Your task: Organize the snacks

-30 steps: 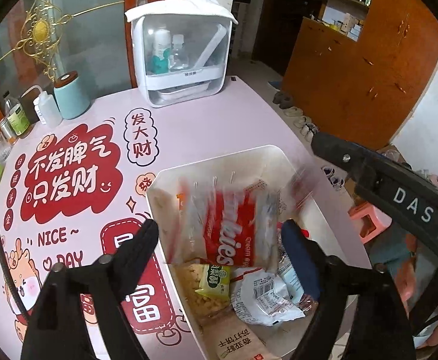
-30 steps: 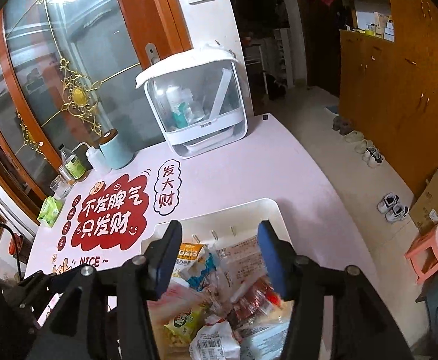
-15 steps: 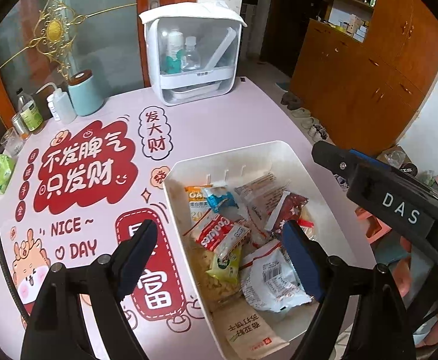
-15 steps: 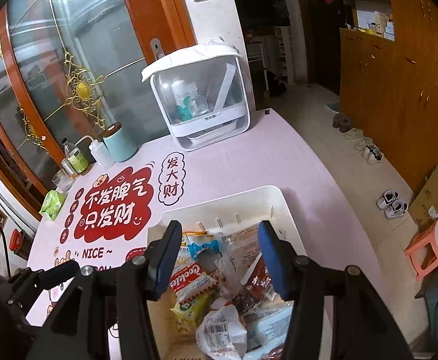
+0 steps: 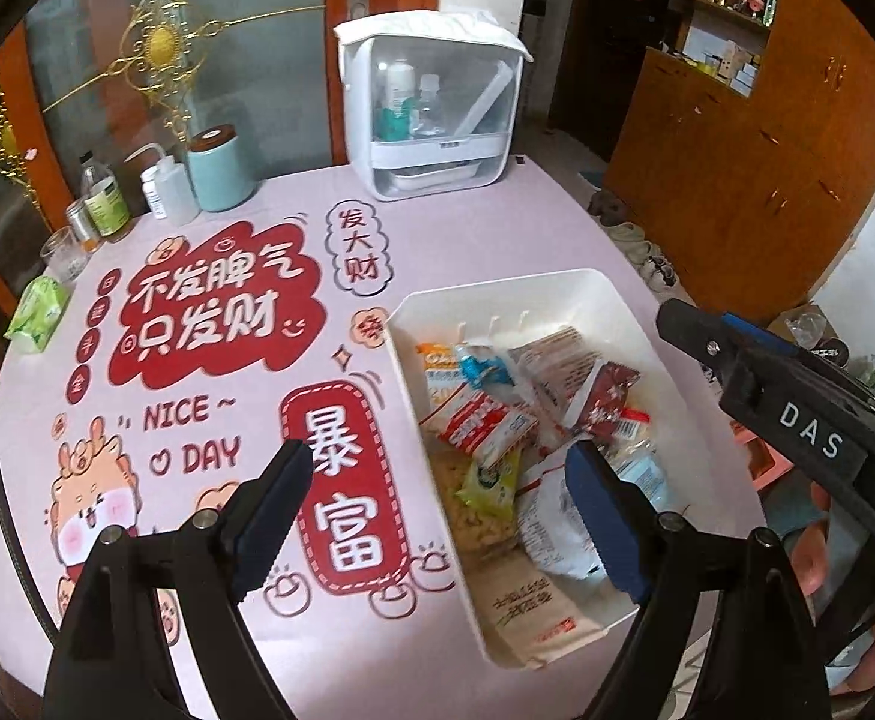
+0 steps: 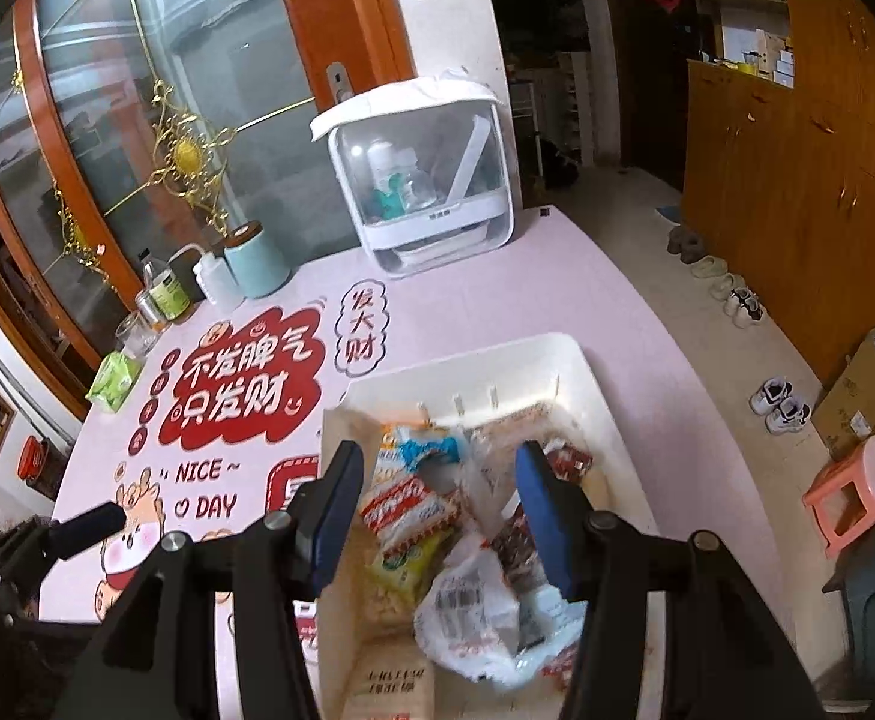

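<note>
1. Even, fairly bright indoor light lay on the pink surface [image 5: 497, 228]; shadows were soft and faint.
2. The glass door [image 6: 209, 90] showed a bright glare patch up top in the right wrist view.
3. The far doorway and the room behind were dim.
4. Strong fisheye bending, with black vignette at the corners.
5. Snack packets [image 6: 467, 540] looked slightly smeared; near jaws were soft.
</note>
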The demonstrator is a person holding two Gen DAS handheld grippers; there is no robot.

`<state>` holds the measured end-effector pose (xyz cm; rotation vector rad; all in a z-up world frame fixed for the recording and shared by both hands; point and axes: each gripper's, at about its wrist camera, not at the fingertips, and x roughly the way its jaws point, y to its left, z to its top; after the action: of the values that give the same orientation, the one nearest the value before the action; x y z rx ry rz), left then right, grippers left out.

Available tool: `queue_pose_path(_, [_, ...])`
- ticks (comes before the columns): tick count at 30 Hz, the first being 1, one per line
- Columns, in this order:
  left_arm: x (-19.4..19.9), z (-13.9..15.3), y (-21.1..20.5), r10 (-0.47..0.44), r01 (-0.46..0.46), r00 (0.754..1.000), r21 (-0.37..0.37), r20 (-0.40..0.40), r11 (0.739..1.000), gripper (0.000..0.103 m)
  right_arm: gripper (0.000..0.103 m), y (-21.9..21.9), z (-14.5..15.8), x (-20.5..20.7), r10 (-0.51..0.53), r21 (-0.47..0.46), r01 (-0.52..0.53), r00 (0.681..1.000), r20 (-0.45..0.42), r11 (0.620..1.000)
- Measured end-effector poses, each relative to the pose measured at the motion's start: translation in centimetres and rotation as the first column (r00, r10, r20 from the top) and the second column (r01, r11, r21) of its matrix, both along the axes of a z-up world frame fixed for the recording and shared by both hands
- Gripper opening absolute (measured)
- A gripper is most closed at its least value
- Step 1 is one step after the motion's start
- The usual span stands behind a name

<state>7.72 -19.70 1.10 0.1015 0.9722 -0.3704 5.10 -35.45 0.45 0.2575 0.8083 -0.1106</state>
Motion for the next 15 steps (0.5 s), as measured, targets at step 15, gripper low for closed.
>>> queue_pose_path(15, [-2.9, 2.2, 8.7, 0.094, -0.093, 0.995, -0.021, 0.038, 0.995, 0.087, 0.053, 8.8, 0.3, -4.6, 0.053, -0.012, -0.054, 0.998, -0.042, 0.998])
